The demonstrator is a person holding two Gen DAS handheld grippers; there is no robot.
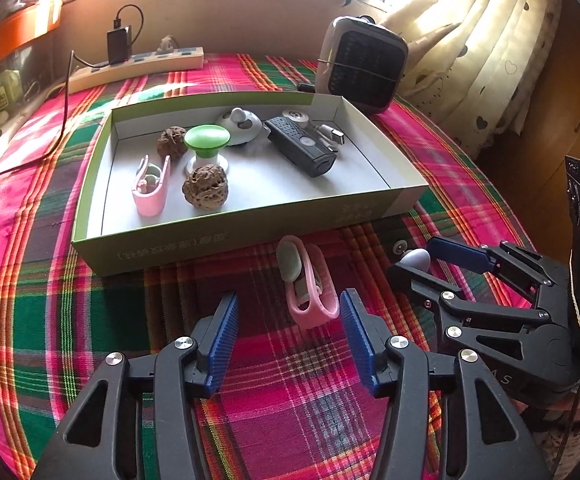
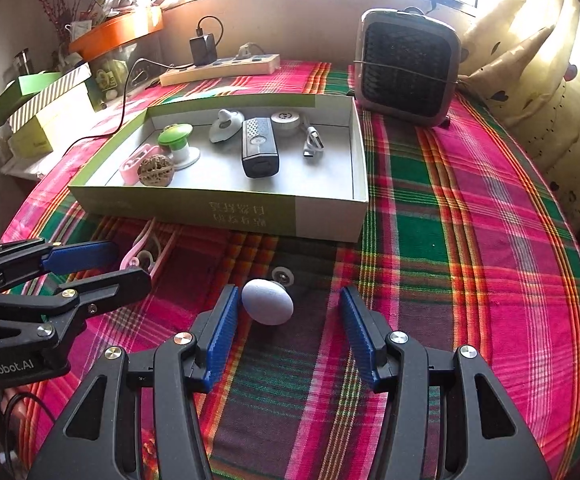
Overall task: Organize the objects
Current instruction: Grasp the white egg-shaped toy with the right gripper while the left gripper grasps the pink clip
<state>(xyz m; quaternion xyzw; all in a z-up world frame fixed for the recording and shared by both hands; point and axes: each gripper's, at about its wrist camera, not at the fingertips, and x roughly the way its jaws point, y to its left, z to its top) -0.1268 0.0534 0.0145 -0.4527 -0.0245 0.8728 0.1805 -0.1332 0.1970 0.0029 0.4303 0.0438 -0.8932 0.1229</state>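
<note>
A shallow green-and-white box (image 1: 226,244) (image 2: 329,216) stands on the plaid cloth and holds several small items: two walnuts, a pink clip, a green-topped knob, a black device, a white cable. A second pink clip (image 1: 311,292) (image 2: 146,252) lies on the cloth in front of the box. My left gripper (image 1: 288,320) is open, its fingers just short of that clip on either side. A pale grey egg-shaped knob (image 2: 268,301) (image 1: 417,258) lies on the cloth. My right gripper (image 2: 286,320) is open around it, the left pad almost touching it.
A small heater (image 2: 407,68) (image 1: 363,64) stands behind the box at the right. A power strip (image 2: 220,69) (image 1: 138,66) with a charger lies at the back. Boxes and clutter (image 2: 46,100) sit at the far left. Curtains (image 2: 549,80) hang at the right.
</note>
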